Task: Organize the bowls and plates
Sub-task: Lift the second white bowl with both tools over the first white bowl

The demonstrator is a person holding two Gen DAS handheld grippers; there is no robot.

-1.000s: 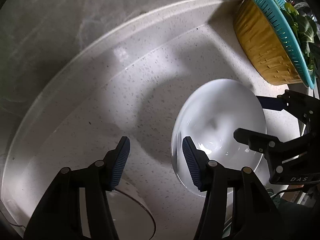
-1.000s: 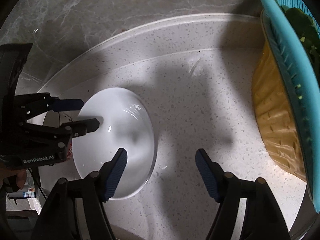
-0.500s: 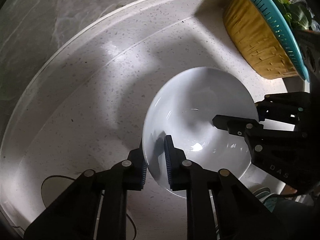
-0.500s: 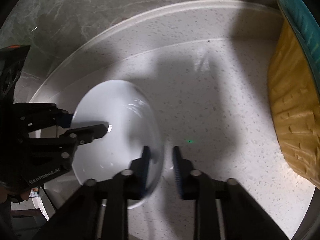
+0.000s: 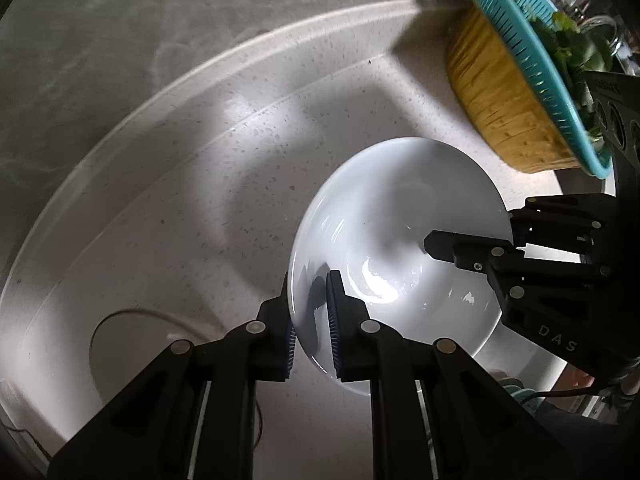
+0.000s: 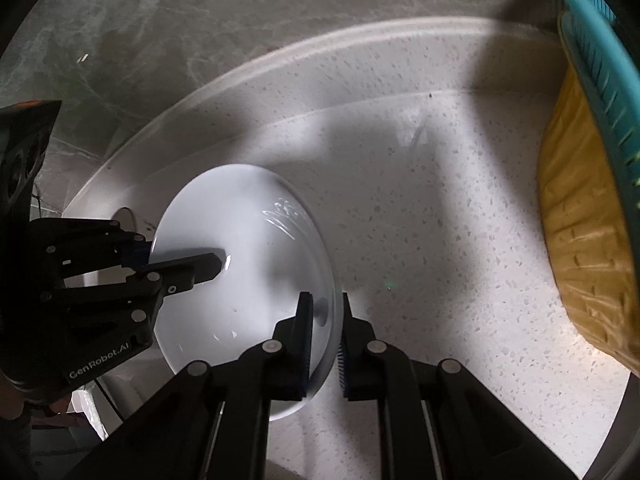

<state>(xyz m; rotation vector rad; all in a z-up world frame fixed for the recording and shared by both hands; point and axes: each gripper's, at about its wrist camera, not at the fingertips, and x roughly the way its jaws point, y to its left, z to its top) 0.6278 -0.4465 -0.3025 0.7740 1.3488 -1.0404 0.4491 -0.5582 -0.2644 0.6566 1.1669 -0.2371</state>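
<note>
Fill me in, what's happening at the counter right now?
A person is working two handheld grippers on a white ceramic bowl over a speckled white countertop. The left gripper has just clamped one side of the rim, and the right gripper has just clamped the opposite side, so both are shut on the bowl. A yellow basin with a teal plastic colander of greens nested in it sits off to the side, untouched.

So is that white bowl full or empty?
Empty: the white bowl's glossy inside shows bare, with only reflections and shadows, nothing lying in it.
</note>
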